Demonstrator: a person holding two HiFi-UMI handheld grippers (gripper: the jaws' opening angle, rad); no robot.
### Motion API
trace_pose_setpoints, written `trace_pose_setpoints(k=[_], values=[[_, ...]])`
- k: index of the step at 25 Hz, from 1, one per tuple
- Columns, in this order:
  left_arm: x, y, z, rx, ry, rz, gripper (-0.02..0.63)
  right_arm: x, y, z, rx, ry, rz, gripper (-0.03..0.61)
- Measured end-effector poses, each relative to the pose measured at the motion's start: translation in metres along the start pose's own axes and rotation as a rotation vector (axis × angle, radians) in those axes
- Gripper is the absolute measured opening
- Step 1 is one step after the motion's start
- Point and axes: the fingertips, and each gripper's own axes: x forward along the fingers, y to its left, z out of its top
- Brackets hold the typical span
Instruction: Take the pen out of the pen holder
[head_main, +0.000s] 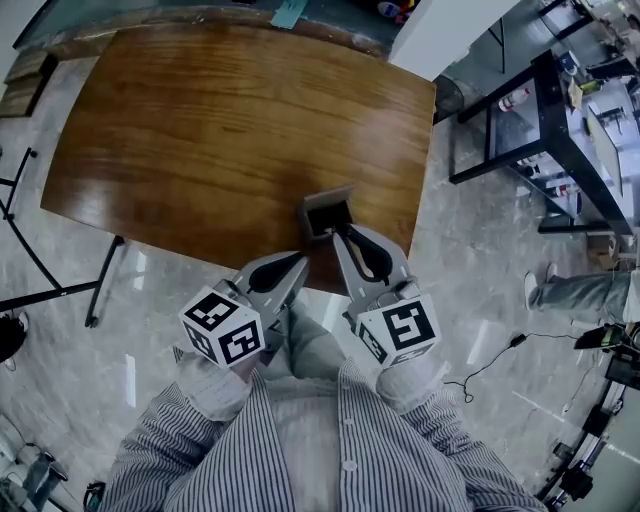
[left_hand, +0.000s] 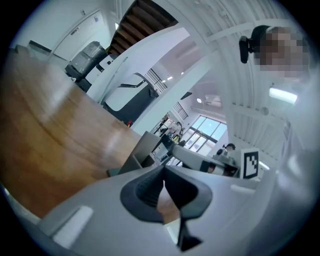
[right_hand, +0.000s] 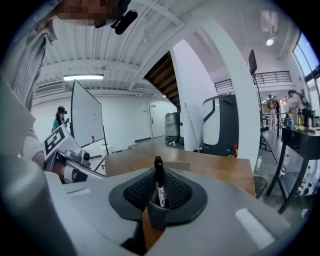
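Observation:
A grey square pen holder (head_main: 328, 214) stands near the front edge of the brown wooden table (head_main: 200, 130). My right gripper (head_main: 343, 233) reaches its near right corner. In the right gripper view its jaws (right_hand: 159, 192) are shut on a black pen (right_hand: 159, 184), which stands upright between the pads with its cap poking above them. My left gripper (head_main: 299, 262) hangs just off the table's front edge, a little left of the holder. In the left gripper view its fingertips (left_hand: 163, 170) meet with nothing between them, and the holder (left_hand: 145, 150) shows just beyond. The pen is hidden in the head view.
A black metal rack (head_main: 560, 130) with bottles stands to the right of the table. Someone's legs (head_main: 575, 295) and a cable (head_main: 490, 360) are on the marble floor beyond it. A whiteboard (right_hand: 86, 120) stands far off in the right gripper view.

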Motion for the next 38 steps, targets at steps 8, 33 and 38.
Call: trace_pose_setpoints(k=[8, 33, 38], values=[[-0.011, -0.021, 0.024, 0.065, -0.05, -0.016, 0.008, -0.027, 0.006, 0.028, 0.028, -0.08, -0.008, 0.044], [-0.011, -0.058, 0.026, 0.111, -0.038, -0.065, 0.008, -0.066, 0.014, 0.032, 0.186, -0.131, -0.016, 0.044], [-0.01, -0.06, 0.03, 0.111, -0.042, -0.061, 0.008, -0.069, 0.015, 0.033, 0.167, -0.12, -0.014, 0.044]])
